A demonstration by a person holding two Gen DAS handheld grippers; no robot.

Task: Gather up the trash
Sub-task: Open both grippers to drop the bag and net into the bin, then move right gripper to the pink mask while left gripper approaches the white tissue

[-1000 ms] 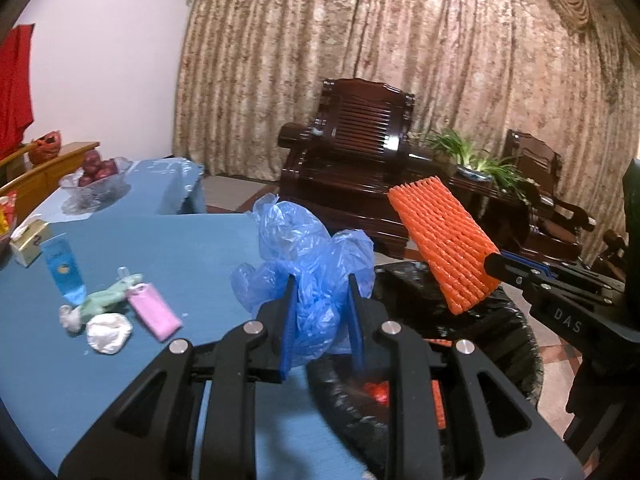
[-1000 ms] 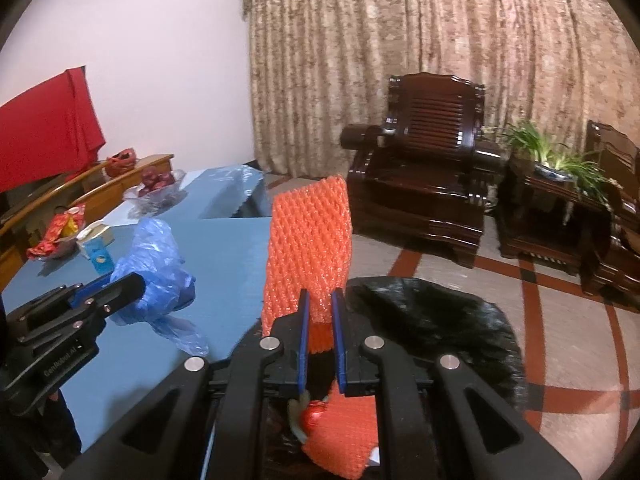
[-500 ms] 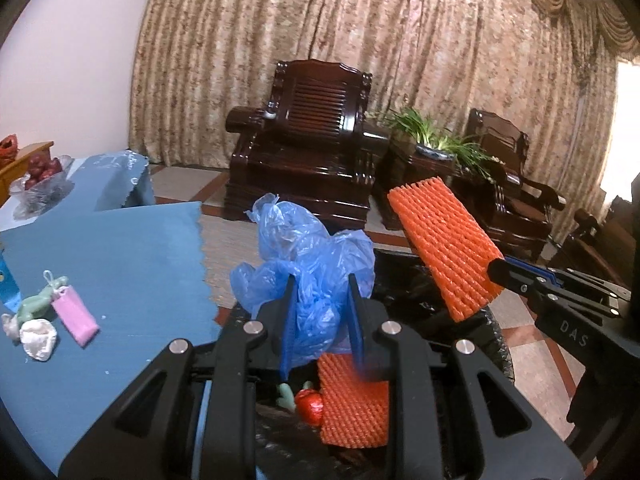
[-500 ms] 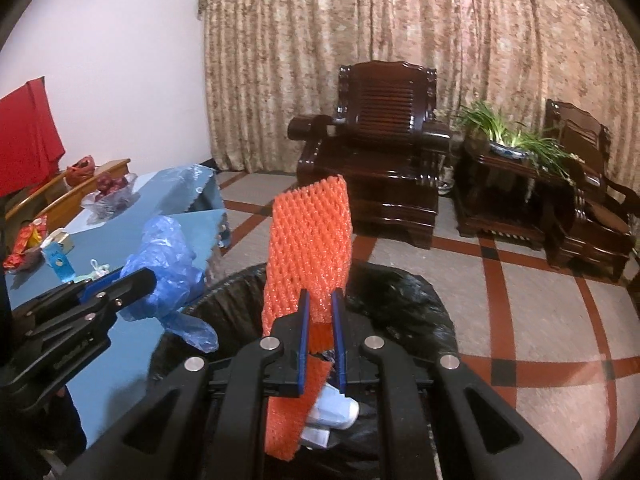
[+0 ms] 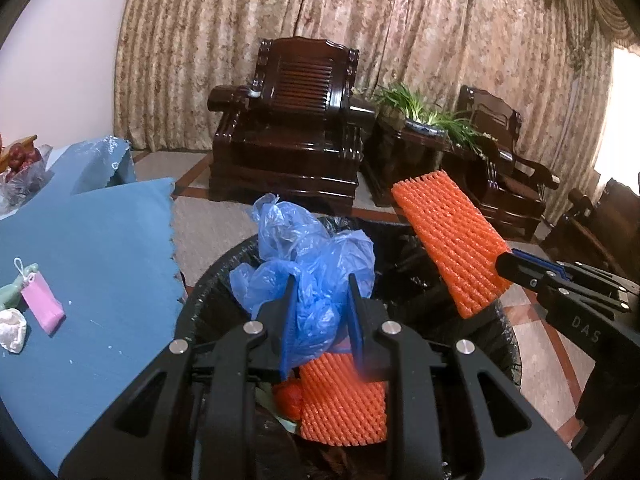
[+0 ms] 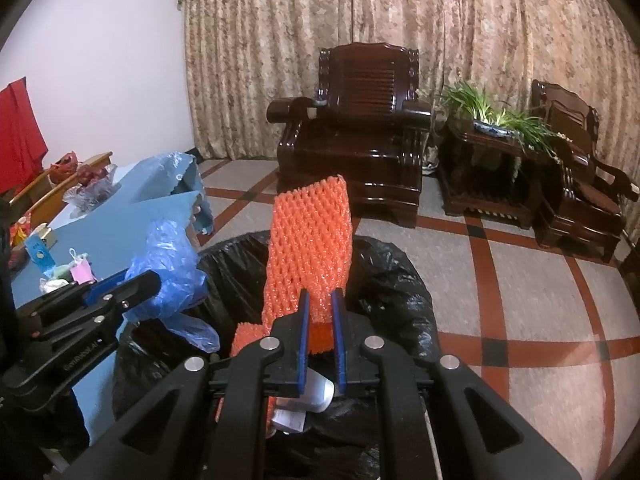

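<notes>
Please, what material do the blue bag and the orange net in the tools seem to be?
Blue bag: thin plastic film, probably; translucent, glossy, crumpled in the left tool.
Orange net: likely soft foam mesh, matte, with open diamond cells; it stands up from the right tool.

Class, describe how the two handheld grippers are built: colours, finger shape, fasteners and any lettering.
Both the left gripper and right gripper have matte black frames with cut-out linkage arms, round silver bolts and flat blue fingers. White lettering marks their sides. No cables show.
</notes>
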